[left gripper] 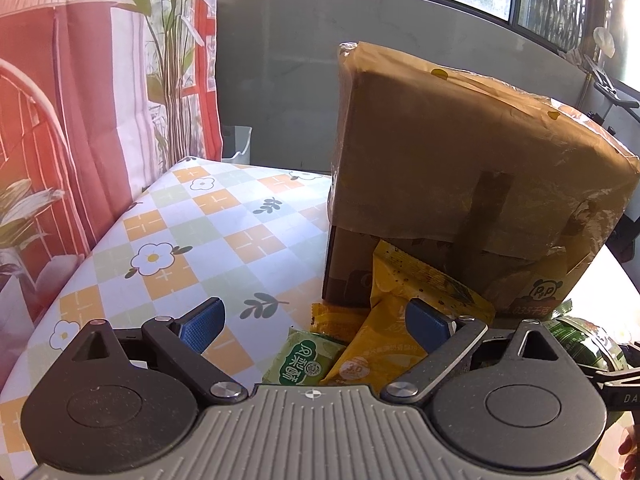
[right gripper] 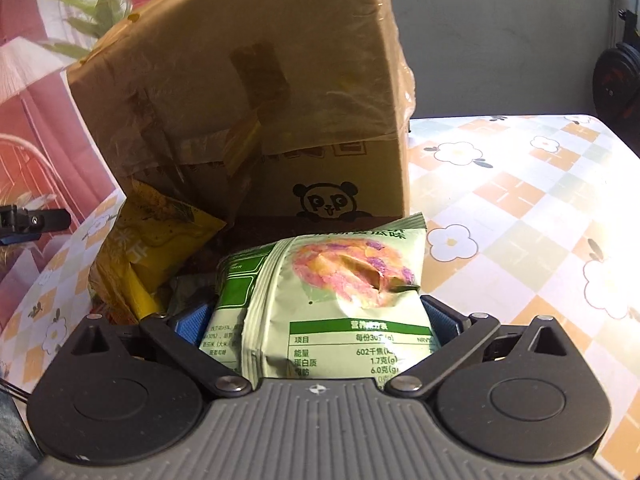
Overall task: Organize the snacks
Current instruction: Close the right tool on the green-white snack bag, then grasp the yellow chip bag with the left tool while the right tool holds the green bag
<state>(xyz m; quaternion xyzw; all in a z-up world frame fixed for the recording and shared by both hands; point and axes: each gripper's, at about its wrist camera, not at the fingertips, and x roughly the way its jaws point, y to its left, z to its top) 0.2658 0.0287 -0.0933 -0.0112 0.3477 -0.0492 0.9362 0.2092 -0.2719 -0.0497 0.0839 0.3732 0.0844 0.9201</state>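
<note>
A taped cardboard box (left gripper: 460,160) with a panda print stands tilted on the table, its open flap over a heap of snacks. The left wrist view shows yellow packets (left gripper: 416,276), an orange one (left gripper: 332,316) and a small green packet (left gripper: 300,360) at the box's foot. My left gripper (left gripper: 316,326) hangs open above them, nothing between its blue pads (left gripper: 204,324). In the right wrist view a light green snack bag (right gripper: 340,280) lies between the wide-spread fingers of my right gripper (right gripper: 318,320), in front of the box (right gripper: 248,100). A yellow packet (right gripper: 160,240) leans at its left.
The table wears a checked cloth with flowers (left gripper: 180,240), stretching left of the box and also to its right (right gripper: 520,200). A red and white curtain (left gripper: 60,120) and a plant (left gripper: 172,60) stand behind the left edge. A grey wall runs along the back.
</note>
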